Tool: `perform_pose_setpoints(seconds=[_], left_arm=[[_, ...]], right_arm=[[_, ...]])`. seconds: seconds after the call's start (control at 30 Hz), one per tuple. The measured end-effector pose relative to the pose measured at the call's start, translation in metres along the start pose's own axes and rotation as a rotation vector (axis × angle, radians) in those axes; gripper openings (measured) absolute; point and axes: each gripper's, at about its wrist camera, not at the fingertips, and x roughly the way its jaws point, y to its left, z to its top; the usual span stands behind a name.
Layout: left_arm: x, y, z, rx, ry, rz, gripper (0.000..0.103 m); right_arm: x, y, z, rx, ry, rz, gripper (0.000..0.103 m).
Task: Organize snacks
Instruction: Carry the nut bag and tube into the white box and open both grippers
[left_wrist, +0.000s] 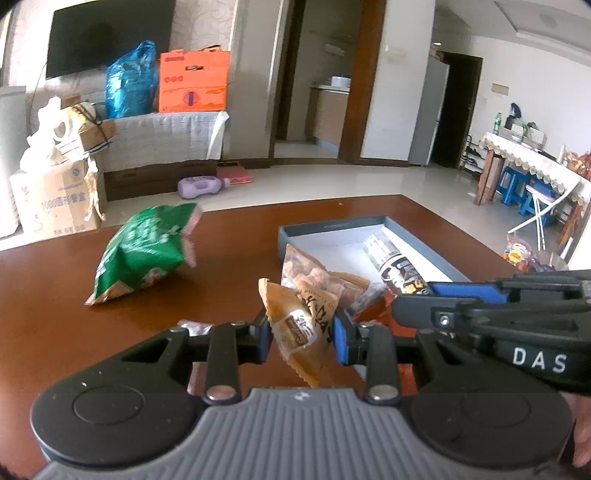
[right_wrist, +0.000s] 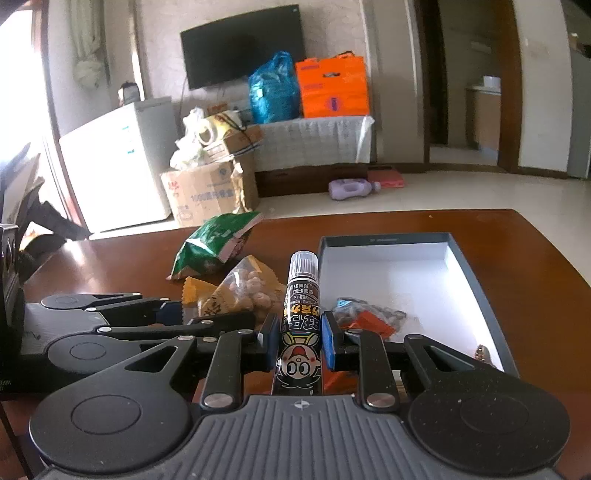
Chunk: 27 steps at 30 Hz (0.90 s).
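Seen from the left wrist, left to right: green bag (left_wrist: 144, 251) lay on its side on the brown surface (left_wrist: 55, 280), well apart from the rest. Left tool (left_wrist: 301, 338) was narrowed on a small orange packet (left_wrist: 295, 332), blue pads (left_wrist: 341, 341) pressed against both its sides, packet tilted and lifted off the surface. Just behind it stood a clear bag of round nuts (left_wrist: 317, 277), leaning over the near wall of the grey box (left_wrist: 332, 226). Further right, a black tube (left_wrist: 397, 264) reached over the box, carried by the right tool (left_wrist: 432, 288), which crossed the view from the right edge.

Seen from the right wrist, left to right: left tool (right_wrist: 173, 310) showed side-on with the orange packet (right_wrist: 197, 291) at its tip. Green bag (right_wrist: 218, 243) lay beyond, and the nut bag (right_wrist: 247, 288) beside it. Right tool (right_wrist: 300, 341) was clamped narrow on the black tube (right_wrist: 301, 317), which pointed forward along the fingers, striped cap away. Right of that, small wrapped sweets (right_wrist: 369, 317) lay in the near corner of the grey box (right_wrist: 476, 280), white floor otherwise bare.
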Motion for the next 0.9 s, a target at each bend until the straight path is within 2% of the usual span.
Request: perform_pose_setpoints(seconds=[0.47, 0.9], left_arm=[[0.043, -0.053, 0.017, 0.065, 0.036, -0.059, 0.031], [0.061, -0.067, 0.016, 0.076, 0.038, -0.072, 0.031]], right_arm=[[0.001, -0.059, -0.008, 0.137, -0.003, -0.135, 0.026], [0.008, -0.07, -0.016, 0.184, 0.007, -0.174, 0.026]])
